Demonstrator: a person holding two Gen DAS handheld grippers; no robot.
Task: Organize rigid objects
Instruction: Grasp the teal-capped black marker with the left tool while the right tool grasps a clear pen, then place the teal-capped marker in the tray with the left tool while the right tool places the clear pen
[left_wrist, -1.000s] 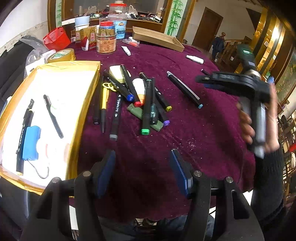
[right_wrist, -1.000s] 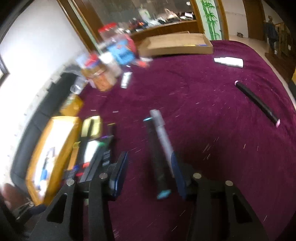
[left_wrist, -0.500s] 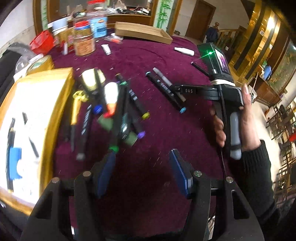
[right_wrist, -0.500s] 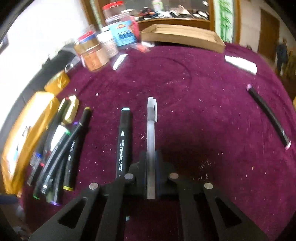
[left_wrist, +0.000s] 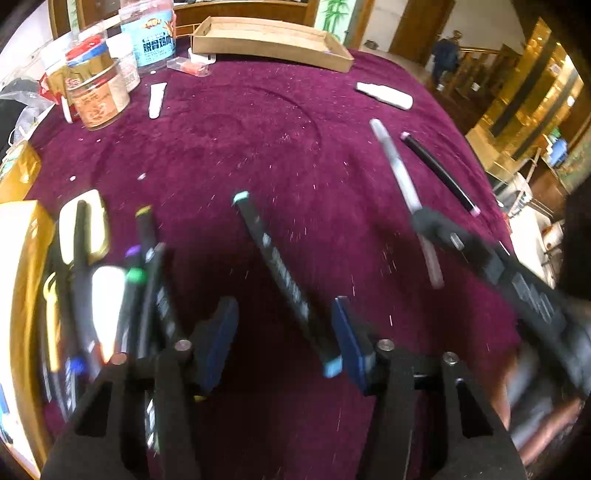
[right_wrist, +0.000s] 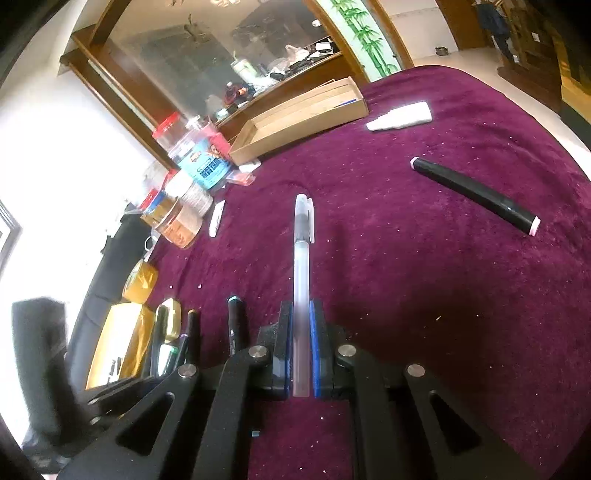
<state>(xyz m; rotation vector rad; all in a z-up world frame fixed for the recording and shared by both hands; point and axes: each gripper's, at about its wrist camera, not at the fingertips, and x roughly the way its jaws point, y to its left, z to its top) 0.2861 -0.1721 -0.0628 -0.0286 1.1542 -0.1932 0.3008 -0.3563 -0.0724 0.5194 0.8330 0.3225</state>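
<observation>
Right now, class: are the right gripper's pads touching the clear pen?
Touching. The right wrist view shows the right gripper with both blue pads pressed against the clear pen, no gap either side.

Illegible Chinese characters on blue-labelled jar

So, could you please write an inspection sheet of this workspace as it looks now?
Surface: round table under purple cloth, speckled with crumbs.
Job's things: clear pen held by right gripper; teal-capped marker lying between left jaws; black marker lying apart; marker pile beside gold box.
Clutter: jars, cardboard tray, white tube.
Grippers: right gripper shut on the pen; left gripper open, jaws have just been closing.
Cables: nothing seen.
Surroundings: mirror, doorway, a person far behind.
</observation>
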